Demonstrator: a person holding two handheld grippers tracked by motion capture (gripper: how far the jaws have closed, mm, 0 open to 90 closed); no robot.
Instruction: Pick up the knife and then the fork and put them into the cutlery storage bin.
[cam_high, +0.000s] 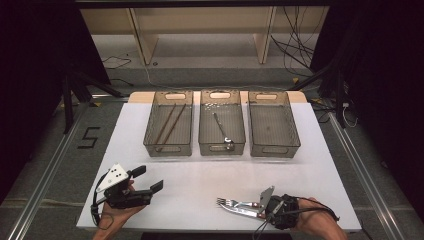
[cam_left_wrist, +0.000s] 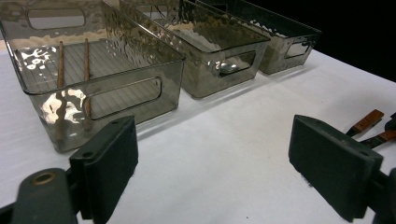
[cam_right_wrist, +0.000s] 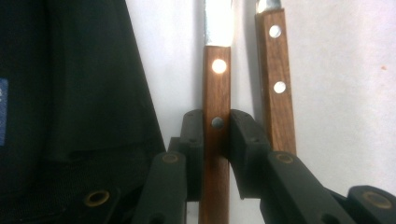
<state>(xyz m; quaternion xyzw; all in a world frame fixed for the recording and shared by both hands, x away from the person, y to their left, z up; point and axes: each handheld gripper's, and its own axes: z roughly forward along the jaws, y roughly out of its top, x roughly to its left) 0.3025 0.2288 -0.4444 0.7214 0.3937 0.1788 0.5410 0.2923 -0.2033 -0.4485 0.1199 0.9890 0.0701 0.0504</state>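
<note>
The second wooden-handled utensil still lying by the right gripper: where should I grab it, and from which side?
Take the loose utensil by its wooden handle, near the riveted end, coming from the handle end with jaws straddling the narrow sides. It lies flat on the table, parallel to the one the right gripper clamps the same way; the flat, straight-sided handle suits parallel pads.

Bins (cam_left_wrist: 140, 70): smoky clear plastic, glossy, rippled walls.
Handles (cam_right_wrist: 216, 116): brown wood, smooth, shiny metal rivets.
Fork (cam_high: 230, 203): bright polished metal.
Fingers (cam_left_wrist: 109, 163): black, matt.
Table (cam_high: 200, 175): white, matt.
</note>
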